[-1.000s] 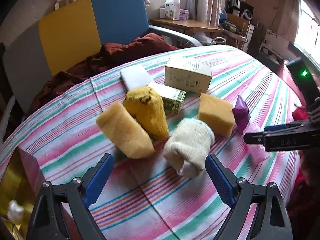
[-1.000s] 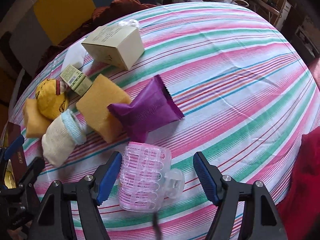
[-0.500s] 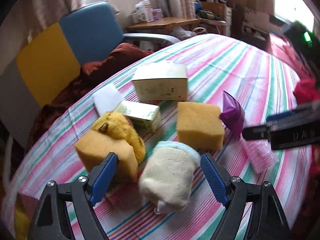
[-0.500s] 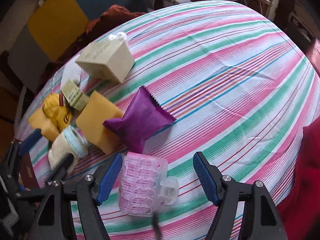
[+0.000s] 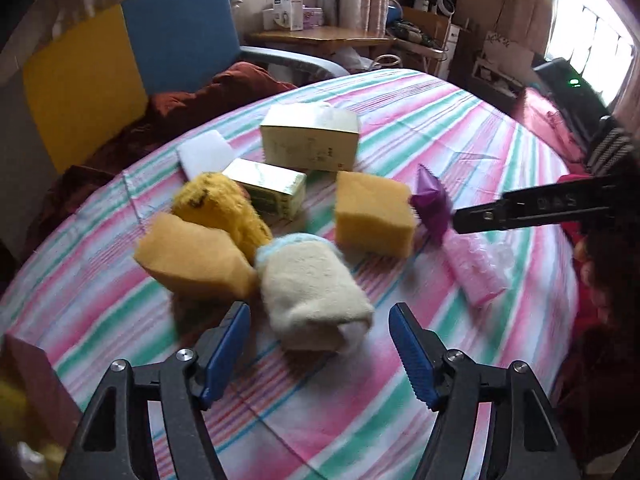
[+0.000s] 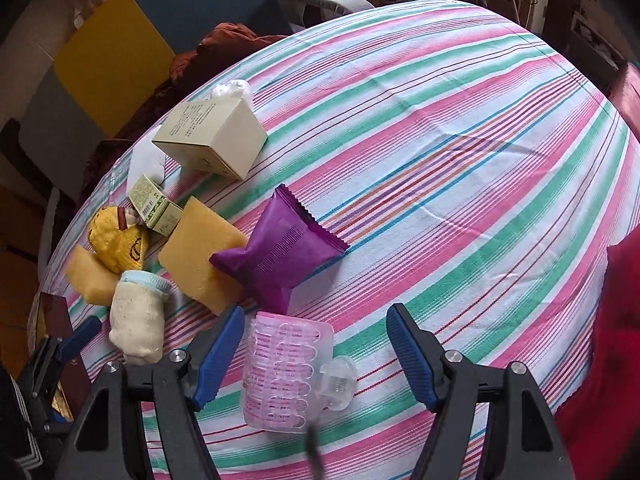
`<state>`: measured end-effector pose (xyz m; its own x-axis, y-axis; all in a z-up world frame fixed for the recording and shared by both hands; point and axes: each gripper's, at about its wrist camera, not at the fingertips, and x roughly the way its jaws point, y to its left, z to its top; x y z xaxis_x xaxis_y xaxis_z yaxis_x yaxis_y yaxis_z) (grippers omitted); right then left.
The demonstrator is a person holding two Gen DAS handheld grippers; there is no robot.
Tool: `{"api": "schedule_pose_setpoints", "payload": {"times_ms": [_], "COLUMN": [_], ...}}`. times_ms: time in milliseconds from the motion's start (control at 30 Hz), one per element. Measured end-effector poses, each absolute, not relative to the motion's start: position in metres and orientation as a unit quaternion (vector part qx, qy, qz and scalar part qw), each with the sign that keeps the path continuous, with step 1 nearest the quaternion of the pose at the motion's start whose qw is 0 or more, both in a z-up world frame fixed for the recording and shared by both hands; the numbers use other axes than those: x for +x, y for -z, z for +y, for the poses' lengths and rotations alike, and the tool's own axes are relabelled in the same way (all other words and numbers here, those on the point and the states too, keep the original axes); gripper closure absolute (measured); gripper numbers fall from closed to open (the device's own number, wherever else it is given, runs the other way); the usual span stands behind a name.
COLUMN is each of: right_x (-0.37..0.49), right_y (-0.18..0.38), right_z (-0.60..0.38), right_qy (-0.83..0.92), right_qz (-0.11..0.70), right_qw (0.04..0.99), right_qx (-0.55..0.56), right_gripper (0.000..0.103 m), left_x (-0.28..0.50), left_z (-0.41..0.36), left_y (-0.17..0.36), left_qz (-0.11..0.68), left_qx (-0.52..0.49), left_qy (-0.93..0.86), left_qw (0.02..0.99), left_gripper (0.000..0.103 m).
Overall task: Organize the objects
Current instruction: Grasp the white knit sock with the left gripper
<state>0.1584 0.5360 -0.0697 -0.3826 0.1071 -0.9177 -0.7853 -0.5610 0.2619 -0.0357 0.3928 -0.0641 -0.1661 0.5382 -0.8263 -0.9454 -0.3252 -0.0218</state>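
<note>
Left gripper (image 5: 320, 344): jaws apart and just been closing; blue pads flank the near end of the cream rolled sock (image 5: 316, 296), gaps showing on both sides, no contact seen.
Right gripper (image 6: 312, 350): jaws part open, hanging over the pink hair roller (image 6: 286, 376); left pad close to the roller's edge, right pad well clear; nothing gripped.
Sock, neighbours: lies on the striped tablecloth (image 5: 460, 140), touching a tan sponge (image 5: 192, 256) on its left; yellow plush toy (image 5: 224, 208) behind that sponge.
Mid cluster: second tan sponge (image 5: 372, 216) right of the sock, small green-gold box (image 5: 272, 188) and larger cream box (image 5: 312, 144) behind.
Right-wrist view only: purple sachet (image 6: 280, 256) seen flat, one corner resting on the second sponge; a clear cap attached to the roller's side; a small white wad behind the cream box.
Left-wrist view only: white pad (image 5: 204, 154) fully visible beside the small box; right gripper's black finger entering from the right above the roller; blue and yellow chair backs (image 5: 120, 60) beyond the table.
</note>
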Motion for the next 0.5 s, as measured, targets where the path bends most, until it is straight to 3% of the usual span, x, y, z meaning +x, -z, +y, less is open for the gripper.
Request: {"api": "schedule_pose_setpoints", "payload": {"times_ms": [233,267,300,333,500], "right_x": [0.15,0.149,0.15,0.151,0.15], "right_y": [0.073,0.074,0.074,0.074,0.079], "right_z": [0.542,0.543,0.543,0.544,0.548], "right_qy": [-0.748,-0.747,-0.747,-0.746,-0.742], "right_qz": [0.366,0.367,0.368,0.369,0.378], "right_qw": [0.298,0.298,0.298,0.298,0.301], "right_qx": [-0.467,-0.467,-0.467,-0.467,-0.464], "right_gripper": [0.028,0.028,0.028,0.028,0.028], "left_x": [-0.045,-0.045,-0.044,-0.043,-0.034], "left_z": [0.418,0.423,0.426,0.428,0.409], "left_y": [0.078,0.083,0.086,0.091,0.087], "left_qz": [0.258,0.263,0.268,0.272,0.259], "left_qx": [-0.438,-0.439,-0.439,-0.441,-0.43], "left_qy": [-0.719,-0.724,-0.726,-0.723,-0.734], "left_qw": [0.474,0.463,0.457,0.457,0.458], "left_gripper": [0.027,0.029,0.041,0.045,0.047]}}
